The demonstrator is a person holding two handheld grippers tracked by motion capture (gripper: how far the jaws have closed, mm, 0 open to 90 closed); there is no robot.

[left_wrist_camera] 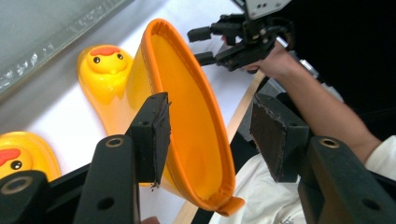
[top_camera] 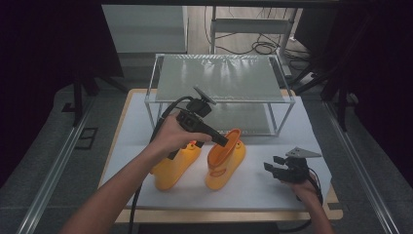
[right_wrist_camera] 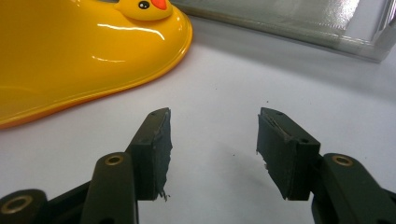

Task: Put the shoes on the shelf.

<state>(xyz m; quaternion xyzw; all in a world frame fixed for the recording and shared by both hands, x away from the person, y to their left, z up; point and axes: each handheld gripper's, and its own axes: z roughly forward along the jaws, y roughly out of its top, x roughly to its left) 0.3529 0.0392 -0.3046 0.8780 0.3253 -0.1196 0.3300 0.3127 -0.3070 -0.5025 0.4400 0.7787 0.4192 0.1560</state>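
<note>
Left gripper [left_wrist_camera: 208, 135] is spread open over the rim of the right boot [top_camera: 225, 160], 1 jaw outside the orange-lined opening and 1 beyond its far edge, neither clearly pressing it. The left forearm reaches forward across the left boot [top_camera: 176, 168]. Both yellow duck-faced boots stand side by side on the white table [top_camera: 272, 190], in front of a glass shelf rack [top_camera: 219, 78]. Right gripper [top_camera: 273, 166] rests low near the table's right edge, jaws apart and empty, pointing toward the boots.
</note>
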